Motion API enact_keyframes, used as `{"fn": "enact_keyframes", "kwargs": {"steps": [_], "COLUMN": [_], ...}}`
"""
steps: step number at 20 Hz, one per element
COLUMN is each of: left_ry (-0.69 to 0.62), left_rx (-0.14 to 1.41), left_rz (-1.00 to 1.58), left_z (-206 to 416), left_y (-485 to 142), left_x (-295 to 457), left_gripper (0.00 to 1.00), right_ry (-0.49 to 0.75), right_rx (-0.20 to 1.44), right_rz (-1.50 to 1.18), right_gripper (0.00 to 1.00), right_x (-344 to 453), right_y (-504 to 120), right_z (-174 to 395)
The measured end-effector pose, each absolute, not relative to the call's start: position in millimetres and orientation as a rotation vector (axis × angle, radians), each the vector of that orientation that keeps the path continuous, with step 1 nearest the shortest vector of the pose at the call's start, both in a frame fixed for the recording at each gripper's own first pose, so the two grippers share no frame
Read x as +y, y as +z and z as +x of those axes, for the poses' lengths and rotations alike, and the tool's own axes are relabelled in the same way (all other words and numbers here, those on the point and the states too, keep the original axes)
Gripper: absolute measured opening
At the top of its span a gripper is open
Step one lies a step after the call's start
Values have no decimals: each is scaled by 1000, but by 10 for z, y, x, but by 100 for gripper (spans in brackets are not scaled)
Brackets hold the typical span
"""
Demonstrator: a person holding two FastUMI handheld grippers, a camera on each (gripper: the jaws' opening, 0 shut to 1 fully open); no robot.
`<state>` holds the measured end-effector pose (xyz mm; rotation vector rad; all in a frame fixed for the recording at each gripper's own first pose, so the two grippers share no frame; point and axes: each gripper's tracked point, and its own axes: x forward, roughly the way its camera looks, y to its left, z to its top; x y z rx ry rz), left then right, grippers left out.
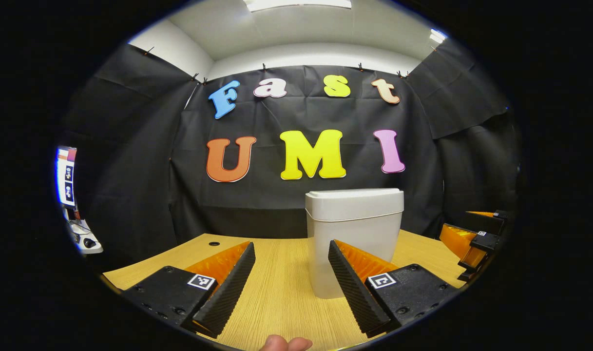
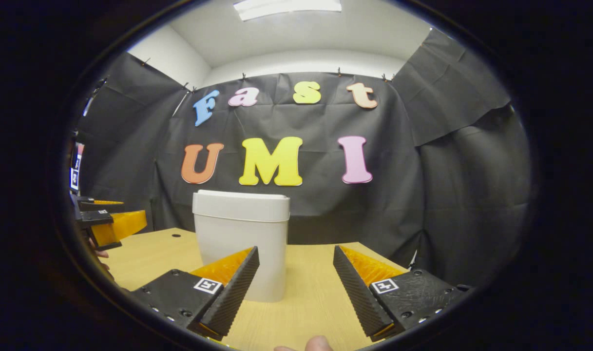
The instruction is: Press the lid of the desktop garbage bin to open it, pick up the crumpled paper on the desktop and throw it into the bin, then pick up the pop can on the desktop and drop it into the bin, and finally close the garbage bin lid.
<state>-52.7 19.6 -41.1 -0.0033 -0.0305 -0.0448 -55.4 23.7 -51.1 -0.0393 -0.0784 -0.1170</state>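
Left tool (image 1: 291, 280): fingers spread apart, empty.
Right tool (image 2: 296, 282): likewise apart, empty.
Garbage bin (image 1: 352, 229): lid down, light; off-centre press could tip it on the table (image 1: 277, 292).

No words, brand names or numbers can be read on any object. The only signs made out are small square black-and-white coded markers. In the left gripper view, one such marker (image 1: 201, 281) is stuck on the flat black block behind each finger of the left gripper (image 1: 291, 243), the second (image 1: 382, 280) on the opposite block. In the right gripper view, the same kind of marker (image 2: 207, 285) is carried on each block of the right gripper (image 2: 295, 249), its twin (image 2: 385, 285) across the gap. A bright upright panel (image 1: 66, 175) at the far left bears print too small to be read.
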Motion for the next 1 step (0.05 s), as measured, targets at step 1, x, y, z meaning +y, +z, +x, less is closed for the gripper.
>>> {"fn": "enact_keyframes", "kwargs": {"steps": [1], "left_ry": [-46], "left_rx": [-30], "left_rz": [-5], "left_z": [-526], "left_y": [-416], "left_x": [196], "left_gripper": [98], "right_ry": [-115], "right_rx": [-76], "right_rz": [-40], "right_gripper": [95], "right_x": [254], "right_y": [-513], "right_z": [-554]}}
